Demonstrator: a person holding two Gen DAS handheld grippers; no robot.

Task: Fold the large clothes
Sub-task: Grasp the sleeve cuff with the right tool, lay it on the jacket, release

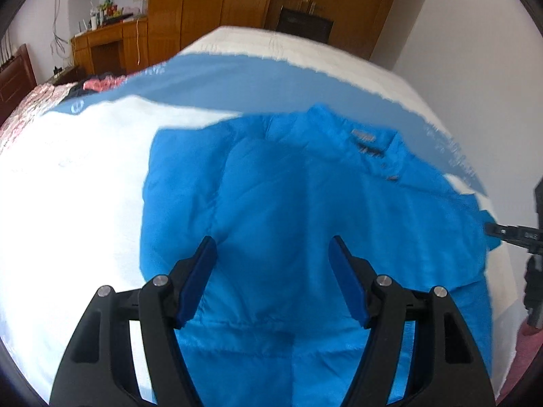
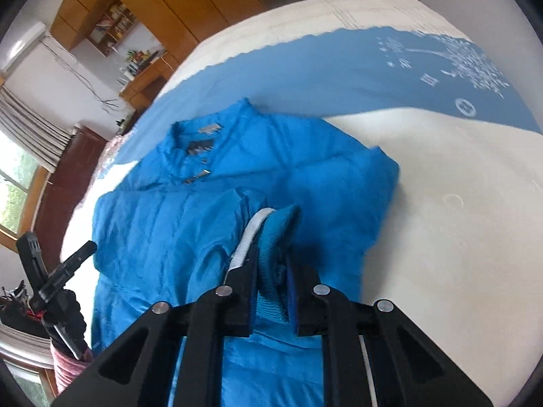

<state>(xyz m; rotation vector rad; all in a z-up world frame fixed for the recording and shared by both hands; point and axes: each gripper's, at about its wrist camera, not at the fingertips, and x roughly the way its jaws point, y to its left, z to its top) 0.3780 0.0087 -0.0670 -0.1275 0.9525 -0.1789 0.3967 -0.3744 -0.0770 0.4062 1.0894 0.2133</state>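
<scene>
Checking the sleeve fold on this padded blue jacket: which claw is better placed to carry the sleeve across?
Right. The right claw is shut on the ribbed blue cuff; the left claw hovers open, empty.

The left wrist view looks steeply down along its own fingers, close above the lower part of the blue jacket (image 1: 305,203), facing the wardrobe (image 1: 210,0). The right wrist view looks down from the jacket's other side, equally near. Both share the jacket, the bed (image 2: 458,220) and the wardrobe.

One blue jacket (image 1: 288,210) lies on one bed (image 1: 68,169); two hand-held grippers, left (image 1: 273,247) and right (image 2: 271,271), show.
</scene>
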